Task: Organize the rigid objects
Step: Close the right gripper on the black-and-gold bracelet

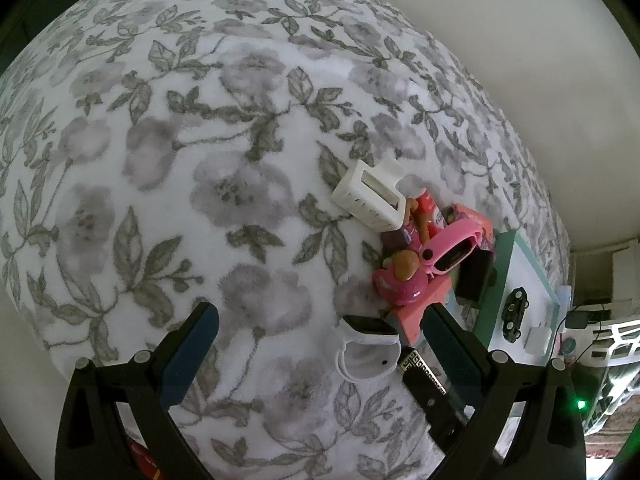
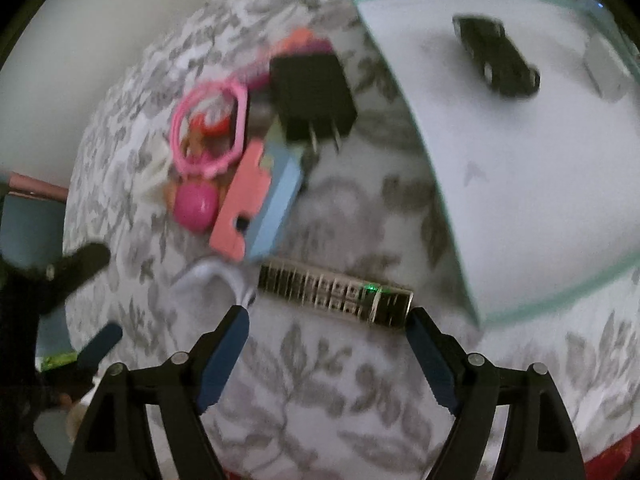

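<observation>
Right wrist: right gripper (image 2: pixel 328 320) wide, empty, above the patterned bar (image 2: pixel 335 293) beside the board (image 2: pixel 520 184). Blurry, probably needs centring first. Left gripper (image 1: pixel 320 332) released.

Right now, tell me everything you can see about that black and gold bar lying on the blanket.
The black and gold bar is a long, flat, hard-looking stick with a shiny gold geometric fret pattern on black. It lies flat on the floral blanket, just ahead of the right gripper, whose jaws stand open and apart from it. A green light reflects on its top. Its far end lies next to the white watch strap; contact is unclear.
</observation>
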`<state>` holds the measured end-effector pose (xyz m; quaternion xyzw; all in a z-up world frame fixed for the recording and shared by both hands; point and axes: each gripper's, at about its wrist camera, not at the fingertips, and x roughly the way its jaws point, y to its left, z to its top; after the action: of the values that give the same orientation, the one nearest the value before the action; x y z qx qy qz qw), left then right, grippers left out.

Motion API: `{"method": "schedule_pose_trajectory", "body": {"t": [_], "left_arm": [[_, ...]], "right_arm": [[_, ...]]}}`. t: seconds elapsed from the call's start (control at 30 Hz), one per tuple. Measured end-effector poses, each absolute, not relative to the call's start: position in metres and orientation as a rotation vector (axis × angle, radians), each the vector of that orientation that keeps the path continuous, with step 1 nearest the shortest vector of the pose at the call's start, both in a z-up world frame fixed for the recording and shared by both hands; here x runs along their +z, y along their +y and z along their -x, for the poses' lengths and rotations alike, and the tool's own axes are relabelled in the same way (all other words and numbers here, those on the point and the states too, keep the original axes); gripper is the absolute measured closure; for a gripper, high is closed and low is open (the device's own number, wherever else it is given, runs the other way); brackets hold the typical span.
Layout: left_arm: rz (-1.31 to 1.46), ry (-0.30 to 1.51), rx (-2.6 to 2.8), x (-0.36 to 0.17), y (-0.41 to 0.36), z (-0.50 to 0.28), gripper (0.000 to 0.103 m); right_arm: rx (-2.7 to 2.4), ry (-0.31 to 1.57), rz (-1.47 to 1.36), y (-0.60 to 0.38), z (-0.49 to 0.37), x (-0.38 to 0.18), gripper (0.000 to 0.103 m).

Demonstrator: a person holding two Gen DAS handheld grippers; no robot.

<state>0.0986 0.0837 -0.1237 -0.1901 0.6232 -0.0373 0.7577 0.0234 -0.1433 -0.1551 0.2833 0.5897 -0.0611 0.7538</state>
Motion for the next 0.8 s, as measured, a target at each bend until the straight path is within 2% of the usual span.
{"method": "schedule_pose_trajectory", "body": {"t": [0.8], "left_arm": [[0.382, 1.363, -0.066, -0.125, 0.081, -0.102, 0.001]], "right_arm": [[-0.225, 1.237, -0.432, -0.121, -0.05, -0.157, 0.017]]}}
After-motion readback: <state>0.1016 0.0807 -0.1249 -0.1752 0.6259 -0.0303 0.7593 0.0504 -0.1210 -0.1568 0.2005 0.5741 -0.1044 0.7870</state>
